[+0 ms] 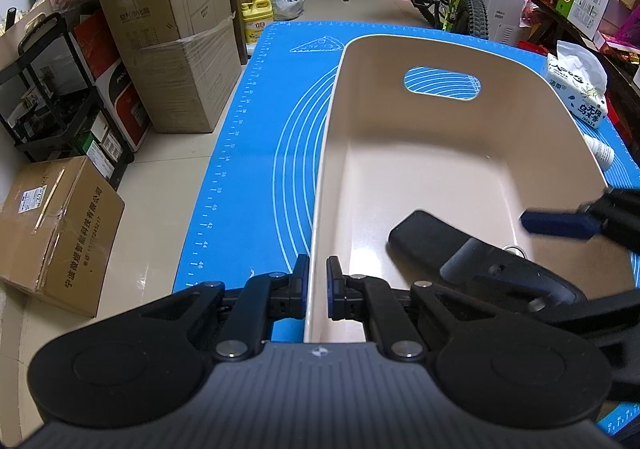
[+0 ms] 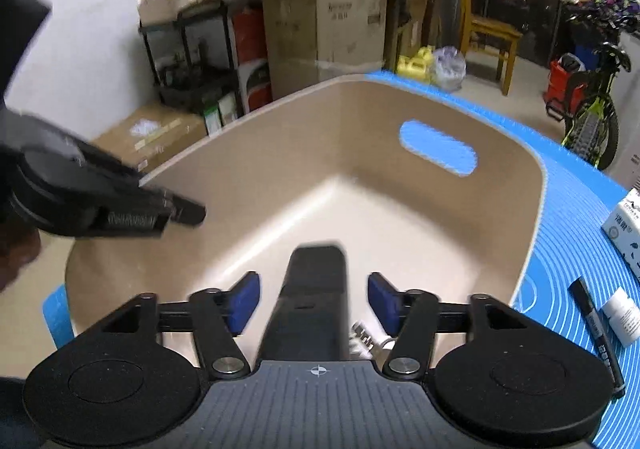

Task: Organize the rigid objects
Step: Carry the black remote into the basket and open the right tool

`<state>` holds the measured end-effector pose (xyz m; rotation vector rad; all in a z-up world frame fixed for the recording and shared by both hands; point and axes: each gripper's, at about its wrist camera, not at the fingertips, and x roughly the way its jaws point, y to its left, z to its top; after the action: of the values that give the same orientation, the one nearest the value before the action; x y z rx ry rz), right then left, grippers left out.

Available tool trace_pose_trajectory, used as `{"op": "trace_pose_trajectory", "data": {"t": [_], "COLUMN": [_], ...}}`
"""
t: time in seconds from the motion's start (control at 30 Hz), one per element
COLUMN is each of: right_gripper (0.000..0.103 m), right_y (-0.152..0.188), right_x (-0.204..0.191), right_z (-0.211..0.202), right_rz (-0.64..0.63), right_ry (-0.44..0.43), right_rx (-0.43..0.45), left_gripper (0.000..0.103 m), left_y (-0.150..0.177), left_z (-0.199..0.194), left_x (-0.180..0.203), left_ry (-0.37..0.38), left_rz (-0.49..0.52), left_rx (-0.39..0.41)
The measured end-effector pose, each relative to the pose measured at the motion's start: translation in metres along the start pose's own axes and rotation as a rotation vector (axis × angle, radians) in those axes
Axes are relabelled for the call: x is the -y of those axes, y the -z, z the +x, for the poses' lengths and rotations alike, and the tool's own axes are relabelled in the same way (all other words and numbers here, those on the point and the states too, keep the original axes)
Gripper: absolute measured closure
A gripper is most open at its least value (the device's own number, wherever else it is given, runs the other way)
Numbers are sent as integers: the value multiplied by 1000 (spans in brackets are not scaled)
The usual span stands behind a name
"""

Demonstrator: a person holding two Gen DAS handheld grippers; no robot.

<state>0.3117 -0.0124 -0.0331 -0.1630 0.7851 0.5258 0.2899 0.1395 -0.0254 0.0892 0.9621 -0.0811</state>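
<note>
The near left wall of the beige plastic bin with a slotted handle (image 1: 440,137) is pinched between the pads of the left gripper (image 1: 318,285), whose jaws are closed on the thin rim, so the bin is steadied on the blue silicone baking mat (image 1: 248,153). The right gripper (image 2: 314,301) is held over the near end of the bin with its jaws spread wide; the long black rigid object with a flat rectangular end (image 2: 316,289) lies between the blue pads (image 2: 244,299) but is not pressed by either. It is judged that this object has been let go into the bin, its far end resting on the bin floor. A small metal piece (image 2: 366,337) is seen beside it, too blurred to be identified. For the step to be done well, the jaws should be kept wide and lifted straight clear so the object is not dragged, and the rim should be kept clamped until then. A black marker pen (image 2: 596,329) and a small white bottle (image 2: 624,317) are left on the mat to the right, just beside the bin, with a tissue pack (image 1: 576,85) further off.
</note>
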Motion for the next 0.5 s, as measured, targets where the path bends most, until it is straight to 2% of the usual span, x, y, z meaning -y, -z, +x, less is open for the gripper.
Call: {"op": "trace_pose_trajectory", "data": {"t": [0.2,0.37,0.5], "right_gripper": [34,34,34], "right_y": [-2,0,8], "right_x": [32,62,94], "right_z": [-28,-50,-56], "right_rz": [66,101,135], "right_ry": [-4,93,168], "right_rx": [108,196,207], "left_gripper": [94,94,94], "left_y": [-1,-2,-2], "left_z": [-1,-1,-1], "left_x": [0,0,1], "left_ry": [-5,-10,-15], "left_rz": [2,5,10], "left_rx": [-1,-2,-2]}}
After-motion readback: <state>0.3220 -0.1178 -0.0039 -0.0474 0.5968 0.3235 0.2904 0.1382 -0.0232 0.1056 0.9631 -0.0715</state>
